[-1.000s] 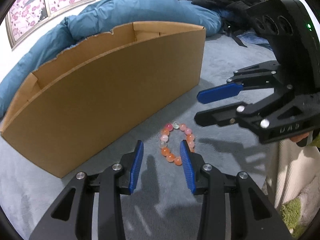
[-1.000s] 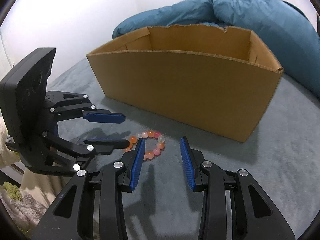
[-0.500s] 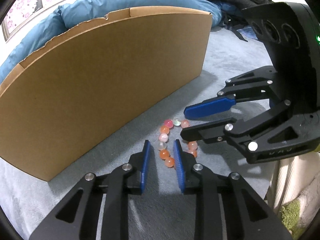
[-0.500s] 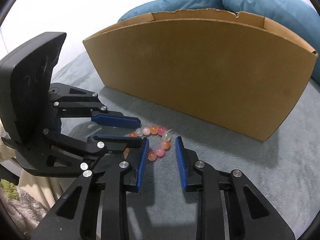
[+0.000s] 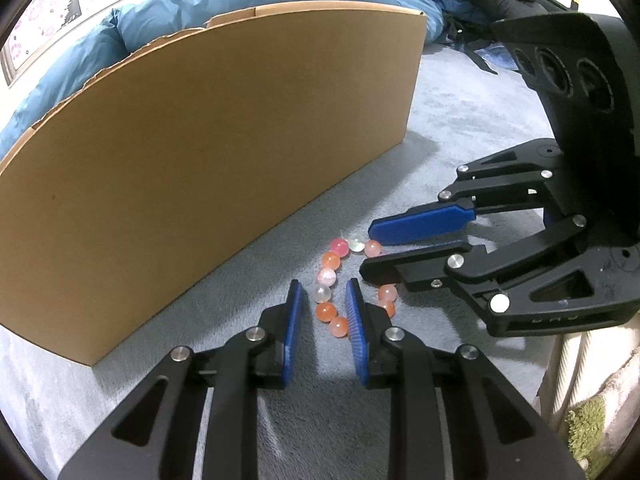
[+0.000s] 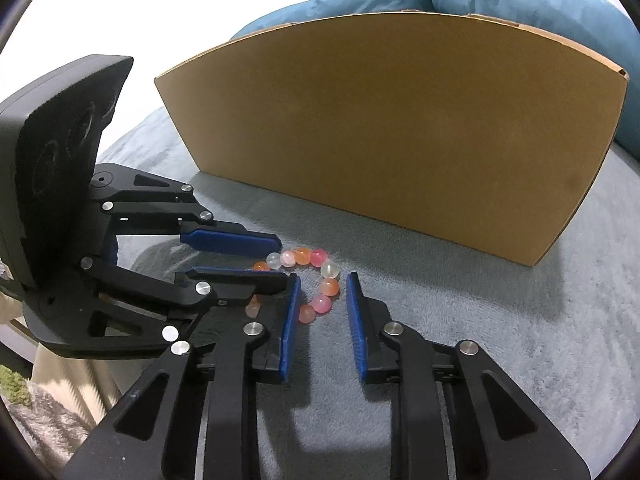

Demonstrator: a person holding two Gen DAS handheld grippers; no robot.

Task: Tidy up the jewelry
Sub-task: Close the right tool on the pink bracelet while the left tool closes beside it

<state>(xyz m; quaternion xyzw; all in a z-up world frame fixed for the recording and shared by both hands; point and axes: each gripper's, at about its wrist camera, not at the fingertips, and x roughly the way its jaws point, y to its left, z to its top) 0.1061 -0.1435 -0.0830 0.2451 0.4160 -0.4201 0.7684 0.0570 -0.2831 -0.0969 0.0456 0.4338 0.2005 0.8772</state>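
Bead bracelet (image 5: 331, 280) on grey blanket (image 5: 460, 120), cardboard box (image 5: 200, 160) just behind — left gripper (image 5: 323, 300) apart astride one side, right gripper (image 6: 322, 294) closing, pads not yet pressing.

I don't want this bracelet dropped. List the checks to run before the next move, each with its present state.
1. Bracelet strand between the left gripper pads: ok.
2. Strand between the right gripper pads: ok; its jaws are closing.
3. Pads pressing the beads: not ok, gaps show at both grippers.
4. Grippers clear of each other: cannot tell; their fingers overlap in the right wrist view.
5. Cardboard box interior free: cannot tell, its wall hides it.
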